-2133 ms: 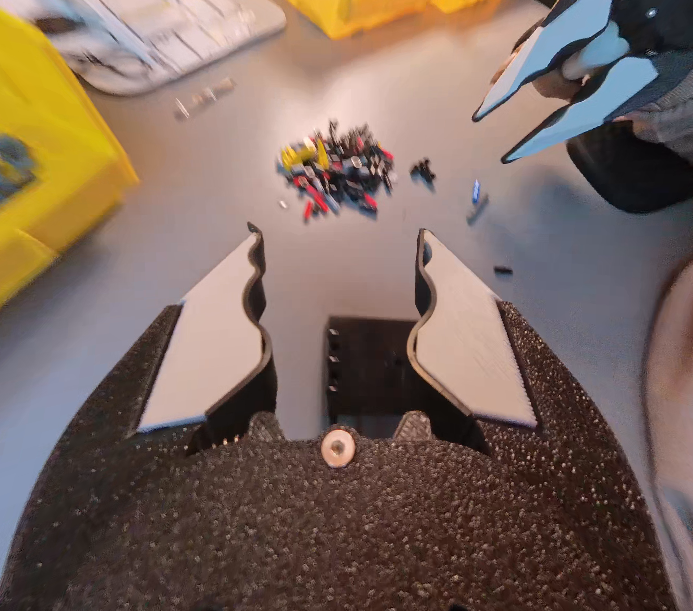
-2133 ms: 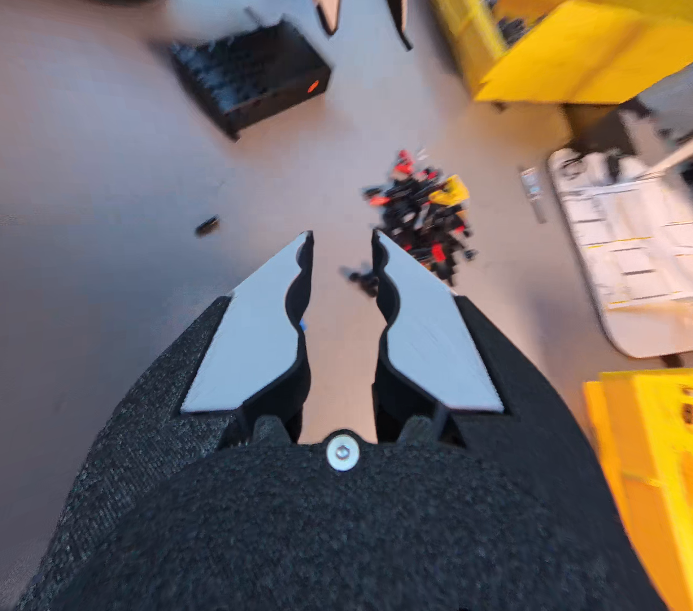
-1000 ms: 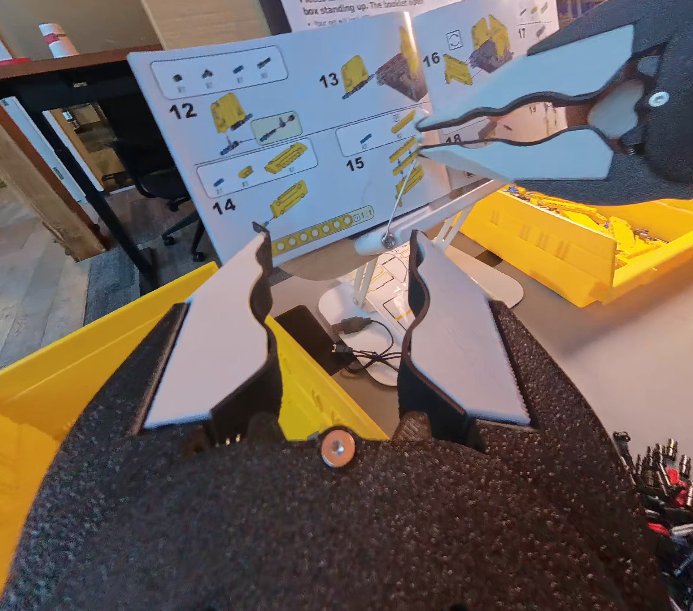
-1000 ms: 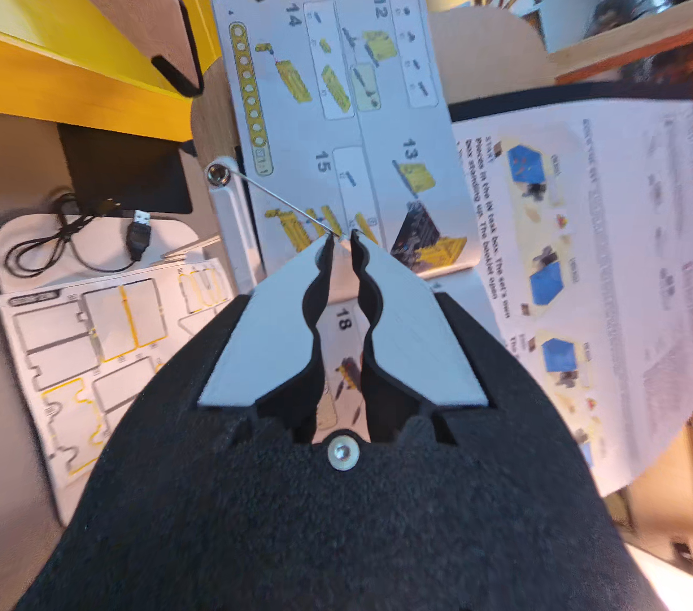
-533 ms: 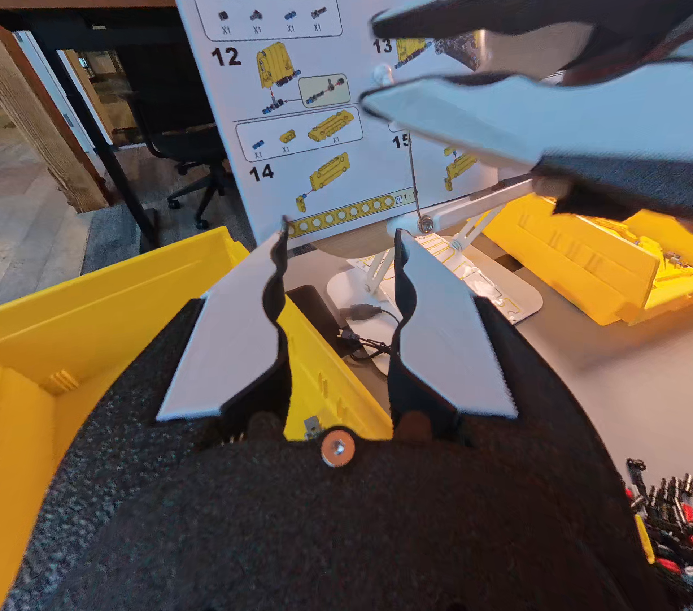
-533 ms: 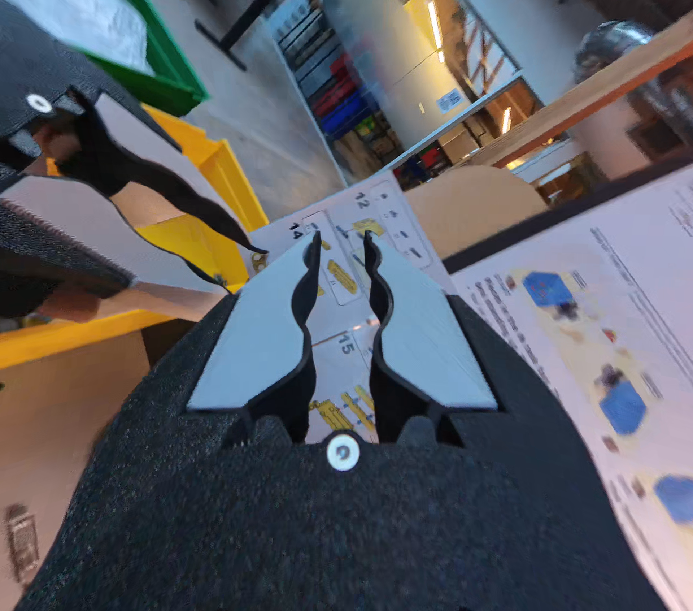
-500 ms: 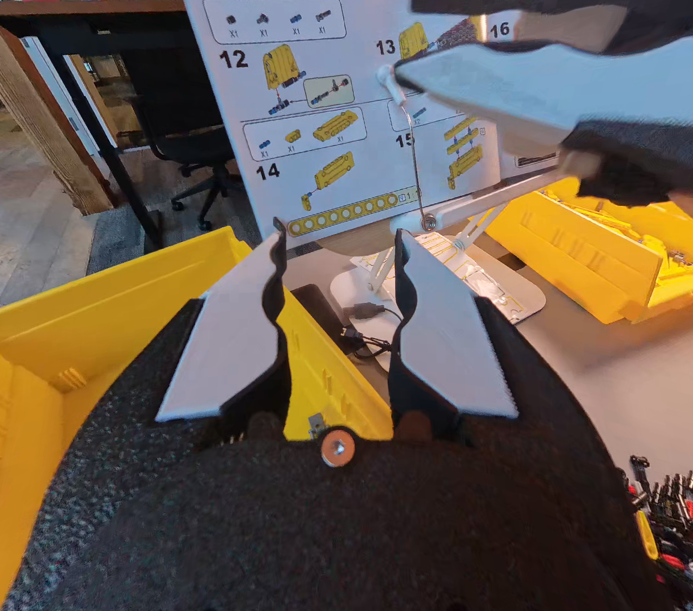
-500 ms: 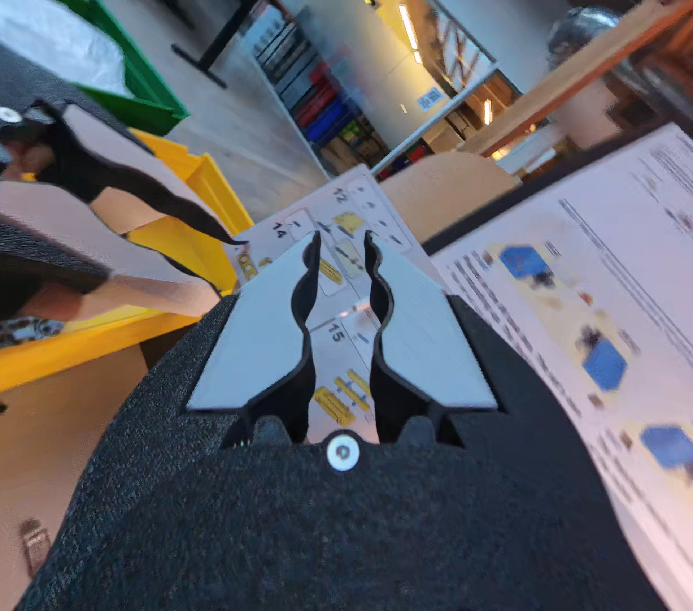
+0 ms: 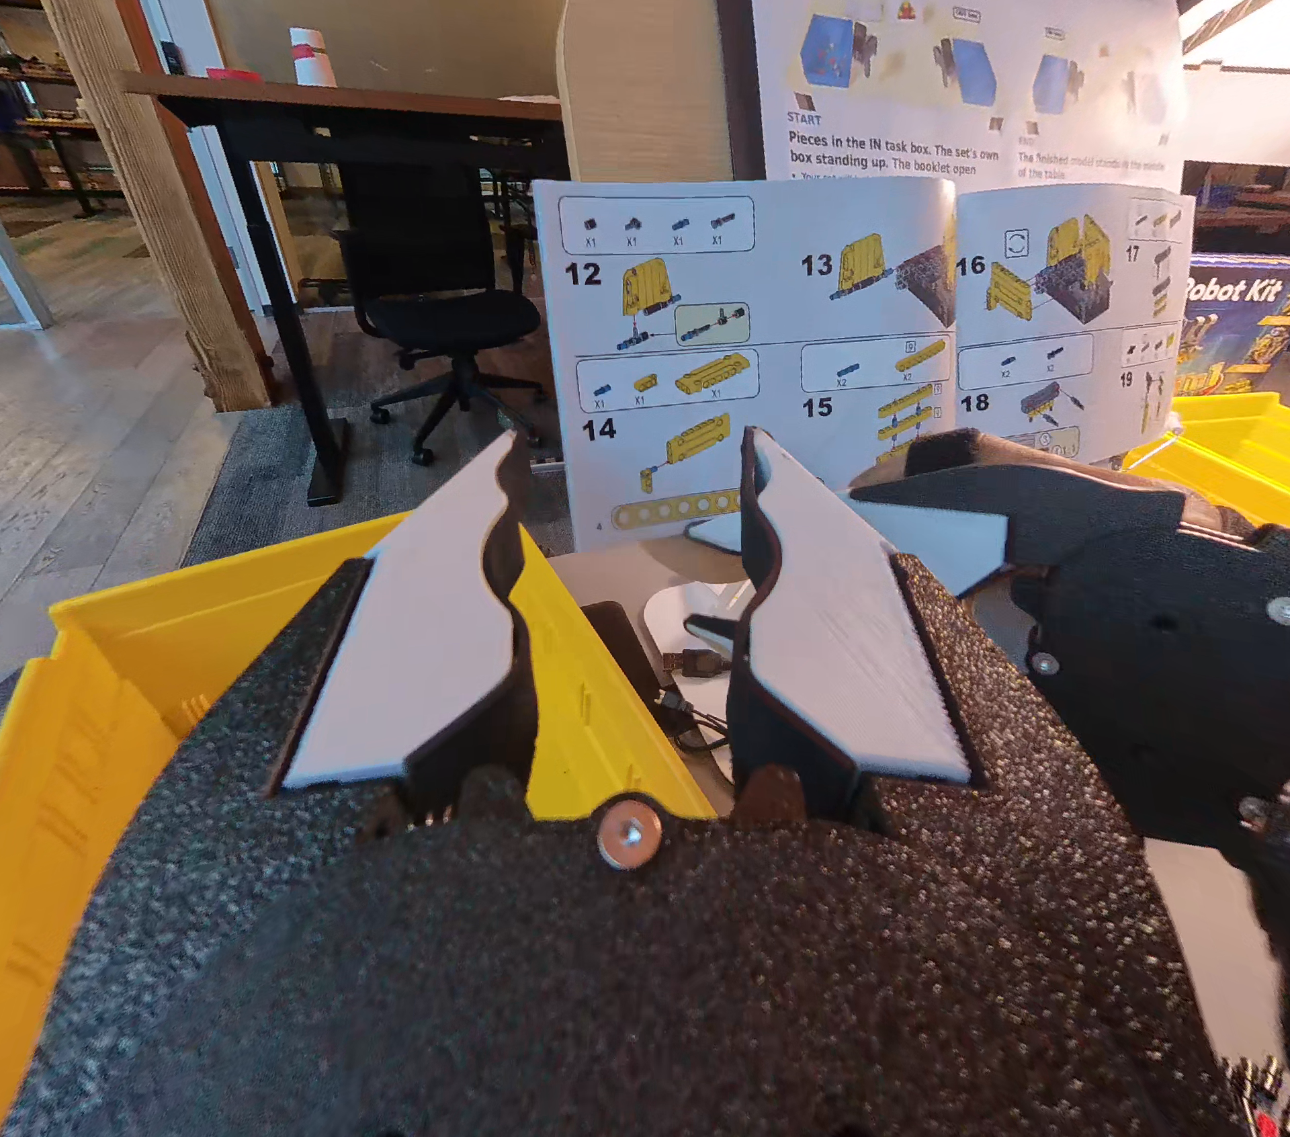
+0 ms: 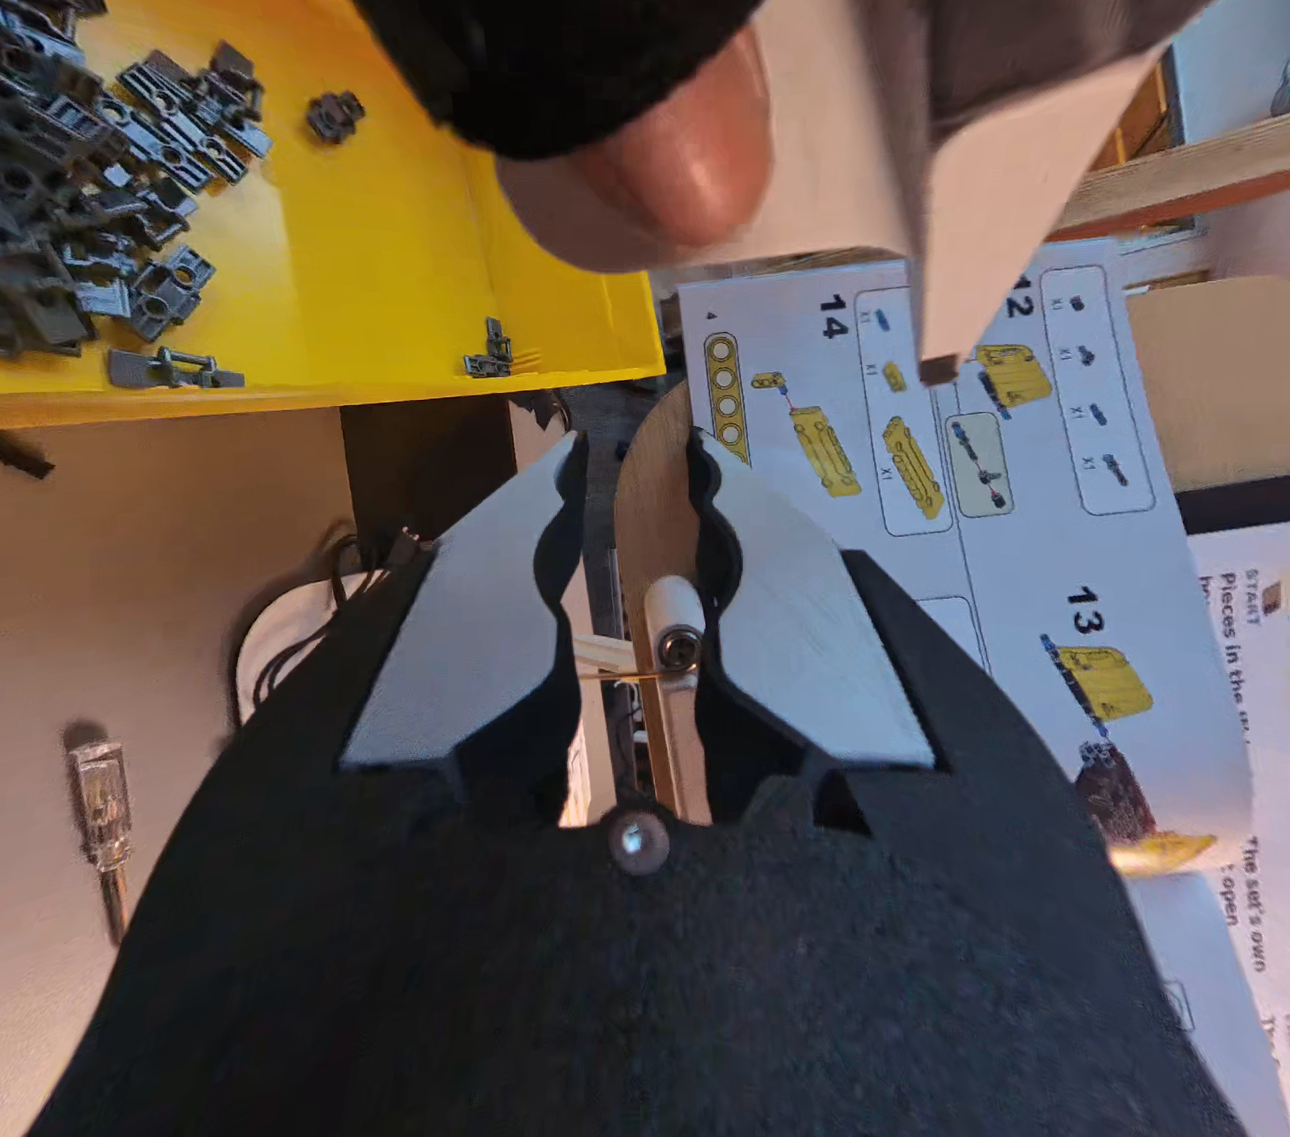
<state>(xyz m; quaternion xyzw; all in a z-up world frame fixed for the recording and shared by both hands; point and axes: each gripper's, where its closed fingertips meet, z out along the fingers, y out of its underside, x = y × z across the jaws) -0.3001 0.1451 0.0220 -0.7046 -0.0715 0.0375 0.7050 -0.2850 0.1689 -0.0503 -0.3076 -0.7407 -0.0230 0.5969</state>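
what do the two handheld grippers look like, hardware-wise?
Both match. The left gripper and right gripper have rough speckled black bodies, two flat white fingers with wavy black inner edges tapering to points, and a silver screw centred at the base. No cables or sleeves visible.

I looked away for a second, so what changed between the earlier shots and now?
The right gripper dropped from in front of the booklet to the stand's page-holder arm, its fingers wider apart around it. The left gripper stayed open and empty, above the yellow bin.
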